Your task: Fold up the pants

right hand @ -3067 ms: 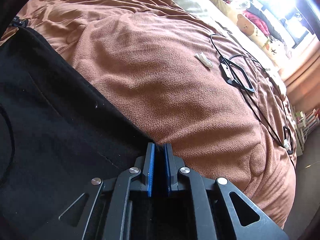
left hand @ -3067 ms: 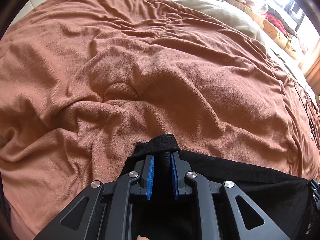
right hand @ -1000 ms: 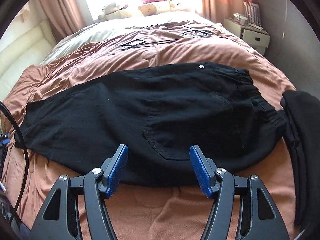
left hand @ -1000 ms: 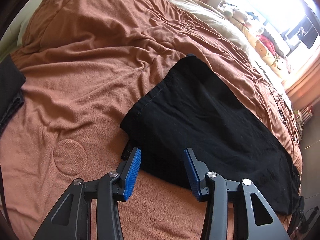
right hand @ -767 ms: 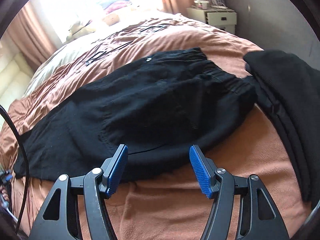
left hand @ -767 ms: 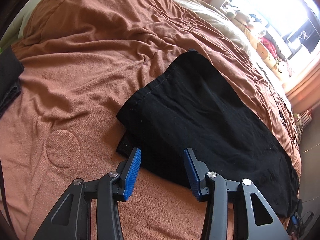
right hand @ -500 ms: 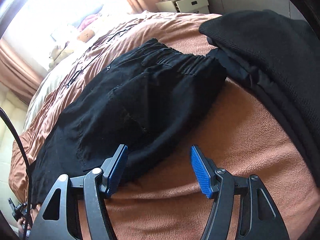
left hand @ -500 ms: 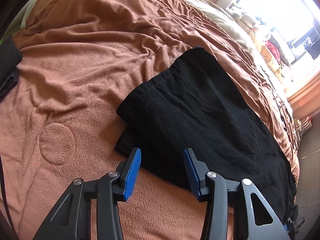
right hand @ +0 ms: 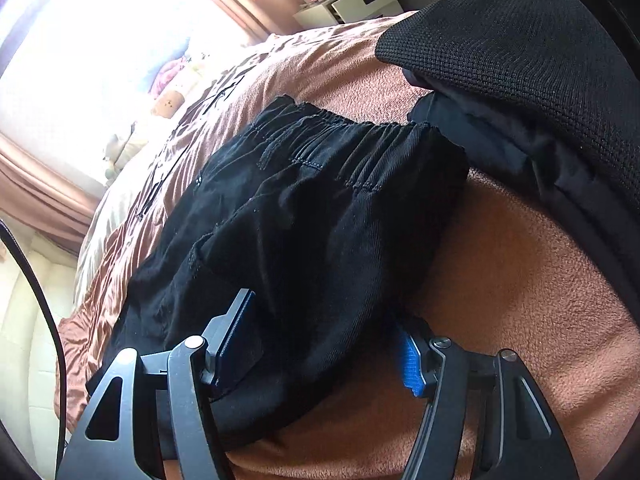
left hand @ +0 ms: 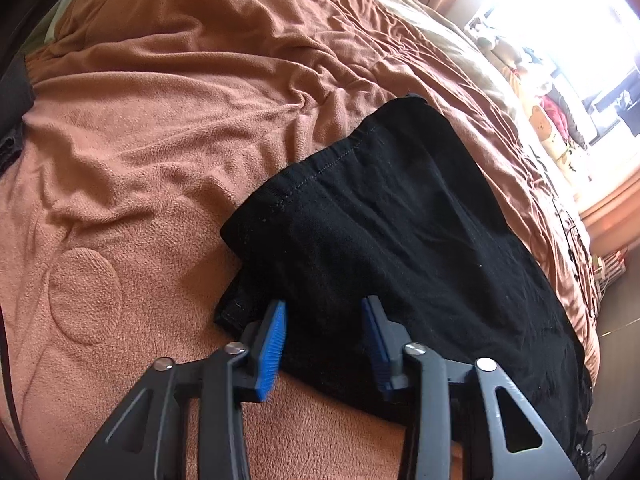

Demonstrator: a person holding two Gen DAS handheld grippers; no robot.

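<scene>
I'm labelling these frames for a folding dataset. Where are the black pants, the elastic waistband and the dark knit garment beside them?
black pants [left hand: 400, 232]: left wrist view, middle of the leg fabric.
elastic waistband [right hand: 344, 136]: right wrist view, gathered band at the top edge.
dark knit garment [right hand: 520, 52]: right wrist view, its textured top face.

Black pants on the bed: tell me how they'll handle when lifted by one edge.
The pants will probably hang limp, since they already sag into the blanket's bumps. The gathered waistband looks thicker, so that end may weigh more. The ribbed cloth likely won't slip.
</scene>
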